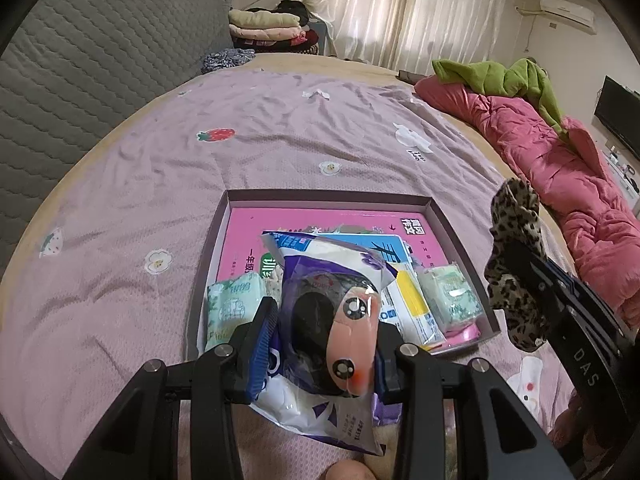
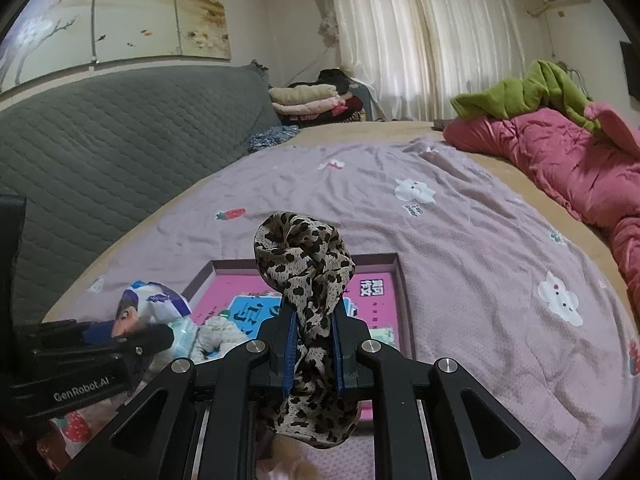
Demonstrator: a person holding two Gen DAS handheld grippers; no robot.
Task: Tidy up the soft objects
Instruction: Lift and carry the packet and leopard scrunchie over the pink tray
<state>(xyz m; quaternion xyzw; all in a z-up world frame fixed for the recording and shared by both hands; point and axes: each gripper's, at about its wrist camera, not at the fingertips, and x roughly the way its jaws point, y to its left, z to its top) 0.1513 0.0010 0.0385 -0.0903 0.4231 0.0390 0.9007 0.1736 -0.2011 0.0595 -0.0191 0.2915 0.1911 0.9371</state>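
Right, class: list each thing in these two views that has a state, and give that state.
Left claw: shut on the packaged doll.
Packaged doll: held above the box.
Right claw: shut on the leopard scarf.
Leopard scarf: bunched, held up.
Box: lidless, holding books and tissue packs.

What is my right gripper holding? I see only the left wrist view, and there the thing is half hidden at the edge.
Observer: The right gripper is shut on a leopard-print cloth, bunched up between the pads.
Operator: Does the cloth hang below the fingers?
Observer: Yes, a fold droops under them, above the box.
Operator: What is above the headboard?
Observer: A painted panel of blossoms on the wall.
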